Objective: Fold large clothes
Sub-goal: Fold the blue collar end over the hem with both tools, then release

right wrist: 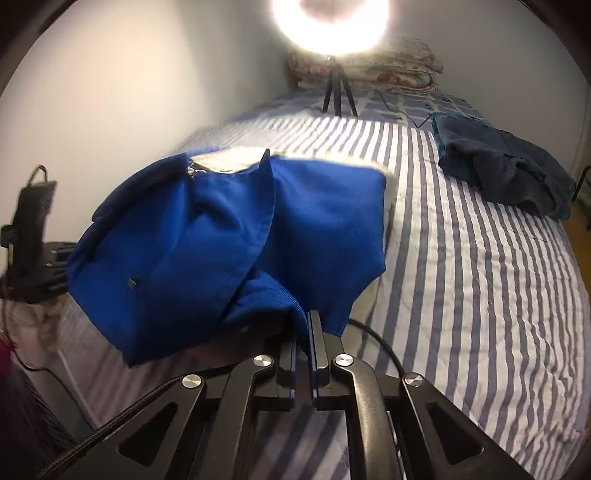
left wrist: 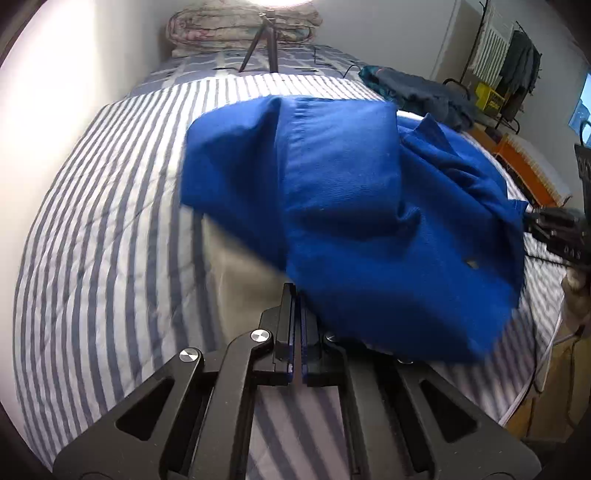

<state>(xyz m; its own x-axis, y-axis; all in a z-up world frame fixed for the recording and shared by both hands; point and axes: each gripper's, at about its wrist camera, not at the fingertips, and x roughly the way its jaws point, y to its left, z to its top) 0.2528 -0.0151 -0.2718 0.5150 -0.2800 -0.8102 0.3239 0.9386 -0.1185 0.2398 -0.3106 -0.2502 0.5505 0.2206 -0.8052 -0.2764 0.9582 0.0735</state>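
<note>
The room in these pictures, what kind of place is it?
Most likely a bedroom in a home: a bed with a striped sheet, a folded quilt at its head, and a clothes rack by the wall.

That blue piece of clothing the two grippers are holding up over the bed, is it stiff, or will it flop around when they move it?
Probably floppy: the blue garment sags and creases between the left gripper and right gripper. It looks like thick, fairly heavy cloth, so it should drape downward. Blurred edges suggest that it swings easily. It seems unlikely to slip, since both grippers are shut on it.
</note>
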